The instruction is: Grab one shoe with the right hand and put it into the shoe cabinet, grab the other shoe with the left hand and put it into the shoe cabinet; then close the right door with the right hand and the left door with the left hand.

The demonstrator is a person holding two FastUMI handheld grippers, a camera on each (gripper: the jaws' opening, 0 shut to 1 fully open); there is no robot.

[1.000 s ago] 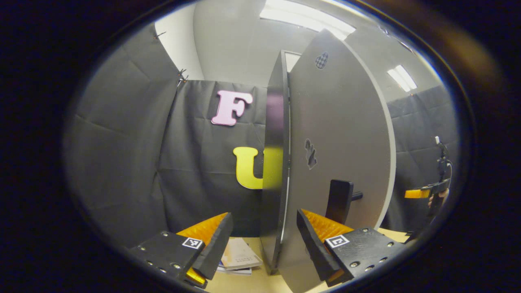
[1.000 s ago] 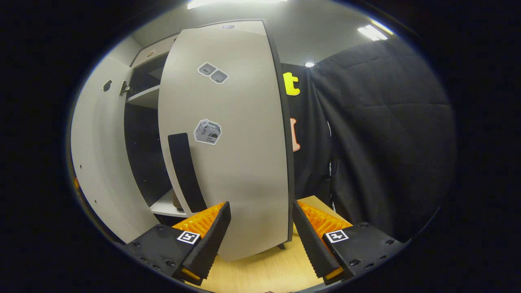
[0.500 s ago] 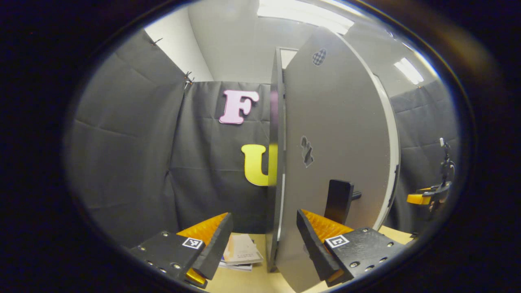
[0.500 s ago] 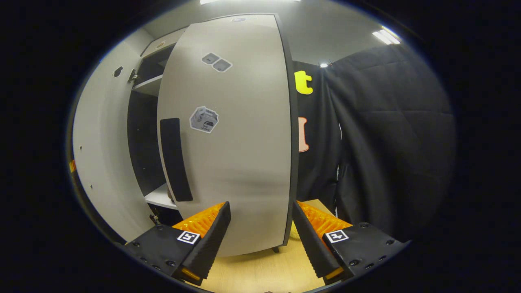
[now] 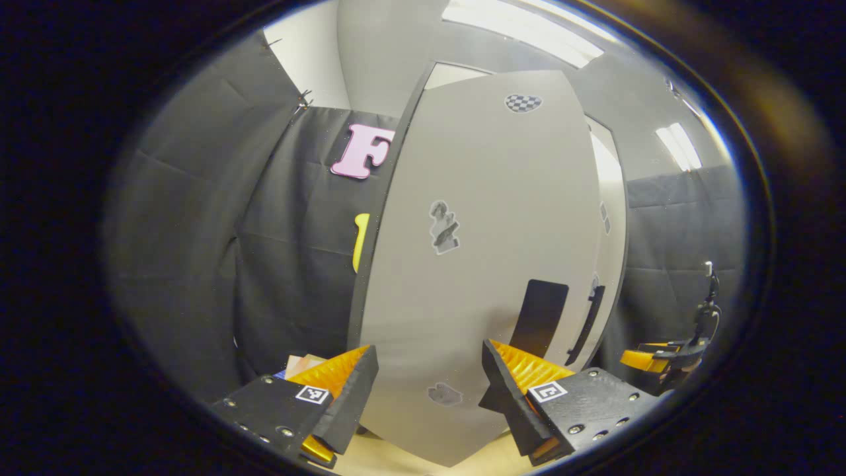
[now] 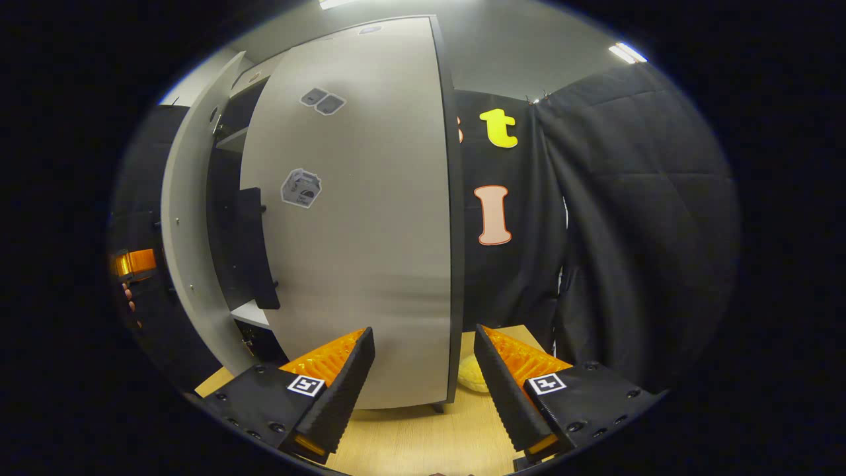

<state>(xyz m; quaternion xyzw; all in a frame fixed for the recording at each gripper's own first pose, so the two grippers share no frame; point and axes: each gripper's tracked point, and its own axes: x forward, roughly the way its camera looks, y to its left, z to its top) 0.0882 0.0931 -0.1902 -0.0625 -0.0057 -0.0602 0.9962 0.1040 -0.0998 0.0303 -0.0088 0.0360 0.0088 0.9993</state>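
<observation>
While your left gripper (image 5: 423,390) holds its fingers wide, the tall grey left door panel (image 5: 489,264) rises at 12 o'clock, nearly touching.

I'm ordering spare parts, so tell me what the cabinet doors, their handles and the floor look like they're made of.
Right door: likely laminated board, matte grey face with dark edge banding.
Left door: same matte grey panel.
Handle: flat black bar on short standoffs; plastic or painted metal, can't tell.
Floor: light wood-grain surface, probably laminate.
</observation>
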